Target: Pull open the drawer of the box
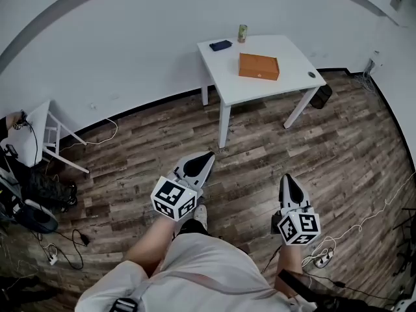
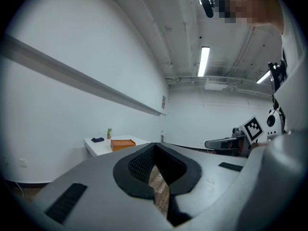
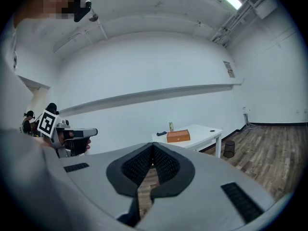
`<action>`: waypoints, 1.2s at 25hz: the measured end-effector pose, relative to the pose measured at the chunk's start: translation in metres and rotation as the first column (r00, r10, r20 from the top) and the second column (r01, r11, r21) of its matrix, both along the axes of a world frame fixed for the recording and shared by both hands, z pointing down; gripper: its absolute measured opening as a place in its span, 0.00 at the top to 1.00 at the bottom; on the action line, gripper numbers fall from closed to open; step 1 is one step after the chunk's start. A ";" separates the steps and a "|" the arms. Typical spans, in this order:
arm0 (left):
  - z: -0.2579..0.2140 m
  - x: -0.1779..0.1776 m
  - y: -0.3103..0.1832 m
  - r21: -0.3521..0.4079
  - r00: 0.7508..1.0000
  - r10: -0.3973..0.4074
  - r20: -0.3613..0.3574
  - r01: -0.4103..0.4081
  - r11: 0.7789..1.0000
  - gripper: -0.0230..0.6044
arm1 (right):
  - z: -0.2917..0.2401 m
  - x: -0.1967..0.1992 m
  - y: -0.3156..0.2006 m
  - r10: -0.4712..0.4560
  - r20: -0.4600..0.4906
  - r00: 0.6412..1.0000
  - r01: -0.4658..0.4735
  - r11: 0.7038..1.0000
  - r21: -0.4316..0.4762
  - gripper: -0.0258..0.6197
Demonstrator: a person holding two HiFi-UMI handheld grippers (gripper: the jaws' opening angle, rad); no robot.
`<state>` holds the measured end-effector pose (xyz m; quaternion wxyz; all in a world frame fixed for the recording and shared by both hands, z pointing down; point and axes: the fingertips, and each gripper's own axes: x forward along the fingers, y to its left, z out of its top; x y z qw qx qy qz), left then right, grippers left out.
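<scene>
left hand-held gripper (image 1: 206, 156) and right hand-held gripper (image 1: 288, 178): both jaw pairs were pressed together, nothing between them. the flat orange rectangular box (image 1: 259, 66) lay on the white square table (image 1: 290, 49), well apart from both grippers.

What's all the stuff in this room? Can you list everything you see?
table: one, white, by the far wall
box: one, orange, on the table
can: one, green, table's back edge
flat case: one, dark, left of the can
small round thing: one, dark, table's right edge
bin: one, black, floor beside the table
dark heap: one, floor at far left
left tool: one, grey, shut, empty
right tool: one, grey, shut, empty
</scene>
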<state>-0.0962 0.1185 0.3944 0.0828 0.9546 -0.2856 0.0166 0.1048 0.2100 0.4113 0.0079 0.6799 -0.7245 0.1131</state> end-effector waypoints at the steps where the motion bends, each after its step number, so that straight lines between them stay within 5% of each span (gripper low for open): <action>1: 0.000 -0.002 -0.016 -0.002 1.000 0.003 -0.001 -0.003 1.000 0.95 | -0.001 -0.002 -0.014 0.005 -0.002 1.000 -0.005 1.000 -0.001 0.97; 15: 0.014 -0.039 -0.186 -0.042 1.000 0.014 -0.018 -0.015 0.999 0.95 | 0.002 -0.028 -0.175 0.043 -0.027 0.999 -0.044 0.998 -0.041 0.97; 30: 0.025 0.036 -0.299 -0.051 1.000 -0.005 0.001 0.005 0.999 0.95 | 0.019 0.044 -0.309 -0.002 -0.005 1.000 0.002 0.999 -0.041 0.97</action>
